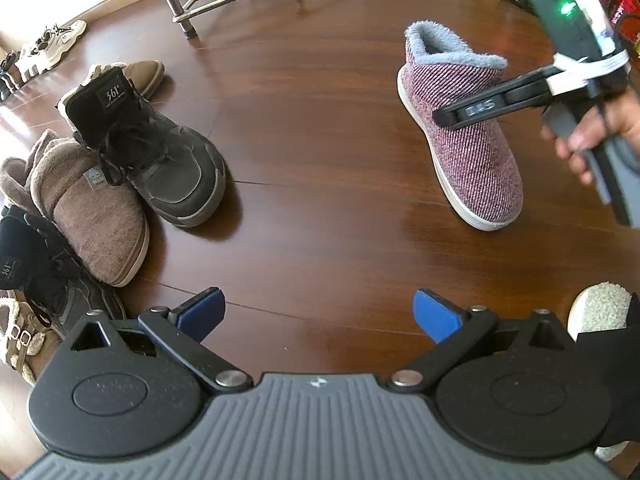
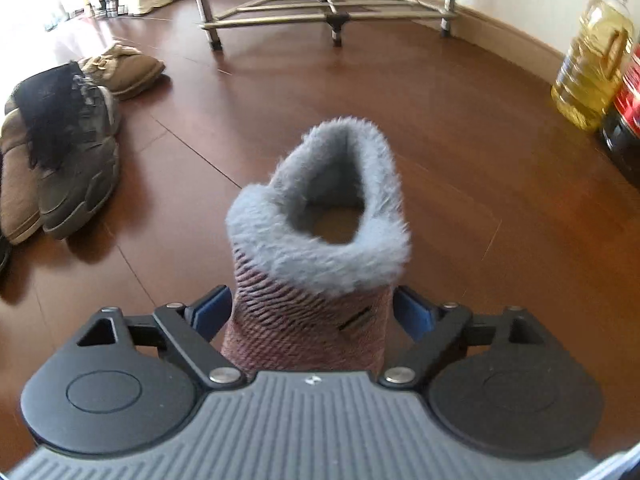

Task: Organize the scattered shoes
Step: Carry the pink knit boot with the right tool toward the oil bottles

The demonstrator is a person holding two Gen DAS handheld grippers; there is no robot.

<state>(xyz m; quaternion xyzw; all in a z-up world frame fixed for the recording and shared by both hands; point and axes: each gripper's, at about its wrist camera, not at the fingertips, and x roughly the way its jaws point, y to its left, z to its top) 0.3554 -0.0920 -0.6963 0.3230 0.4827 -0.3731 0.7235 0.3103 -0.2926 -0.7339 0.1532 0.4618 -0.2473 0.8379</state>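
A pink ribbed slipper boot (image 1: 464,132) with a grey fleece collar stands on the wood floor; it also fills the middle of the right wrist view (image 2: 316,280). My right gripper (image 2: 312,312) straddles its heel end, one blue pad on each side and close to the fabric; I cannot tell whether they press it. In the left wrist view a right finger (image 1: 468,114) lies across the boot's side. My left gripper (image 1: 320,312) is open and empty above bare floor. A pile with a black 361 sneaker (image 1: 160,160) and a brown slipper (image 1: 92,208) lies left.
A metal shoe rack (image 2: 328,8) stands at the back by the wall. Oil bottles (image 2: 592,64) stand at the right. More shoes (image 1: 48,48) line the far left. A white fluffy slipper (image 1: 596,312) sits near my left gripper's right side.
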